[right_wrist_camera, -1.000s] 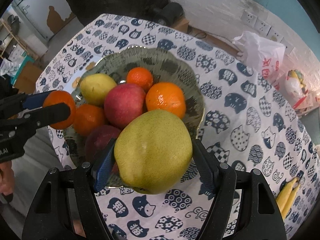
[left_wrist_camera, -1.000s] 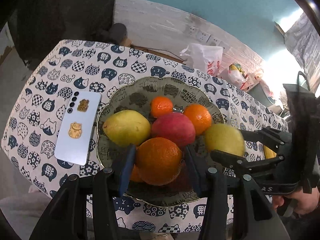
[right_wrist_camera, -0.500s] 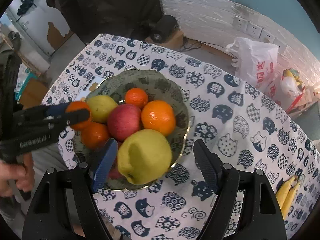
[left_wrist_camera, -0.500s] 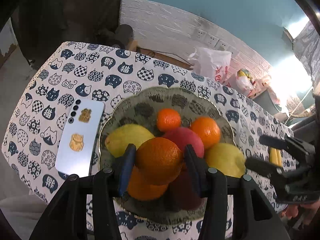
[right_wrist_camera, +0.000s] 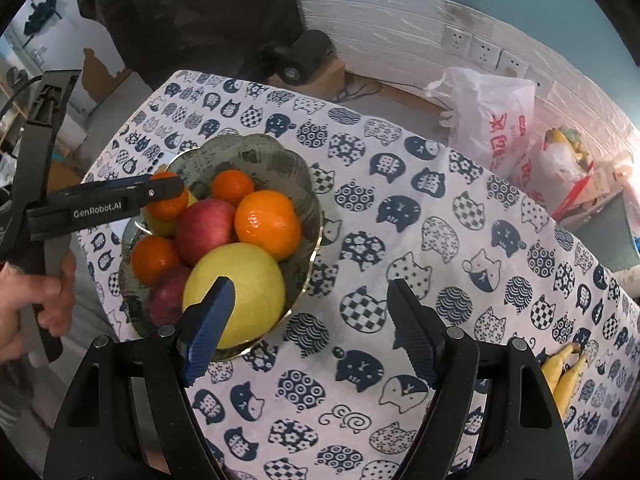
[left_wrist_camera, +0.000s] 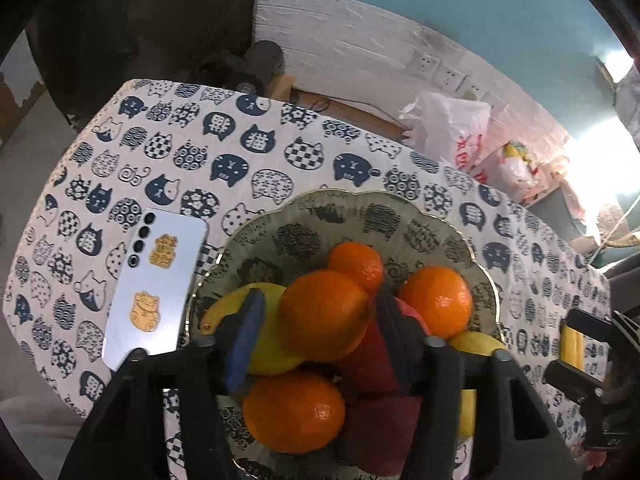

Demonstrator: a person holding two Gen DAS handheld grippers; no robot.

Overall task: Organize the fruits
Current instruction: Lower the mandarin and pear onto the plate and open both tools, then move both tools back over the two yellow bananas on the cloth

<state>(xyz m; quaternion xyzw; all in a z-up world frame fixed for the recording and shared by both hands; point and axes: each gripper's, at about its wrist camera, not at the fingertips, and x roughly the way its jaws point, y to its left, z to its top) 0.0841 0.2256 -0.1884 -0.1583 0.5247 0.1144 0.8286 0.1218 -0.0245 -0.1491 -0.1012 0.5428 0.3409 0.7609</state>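
Observation:
A patterned bowl on the cat-print tablecloth holds several fruits. Among them are oranges, a red apple and a big yellow-green pear at the near rim. My left gripper hovers over the bowl's left side, its jaws opening around an orange. A gap shows between the blue left pad and the orange, which sits on top of the pile. My right gripper is open and empty over the cloth, just right of the pear.
A white phone lies left of the bowl. Two bananas lie at the table's right edge. Plastic bags sit on the floor beyond the far edge. Bare tablecloth stretches right of the bowl. A hand holds the left gripper.
The right gripper let the pear go into the bowl and drew back to the right. The left gripper brought its orange over the pile and its jaws widened off it.

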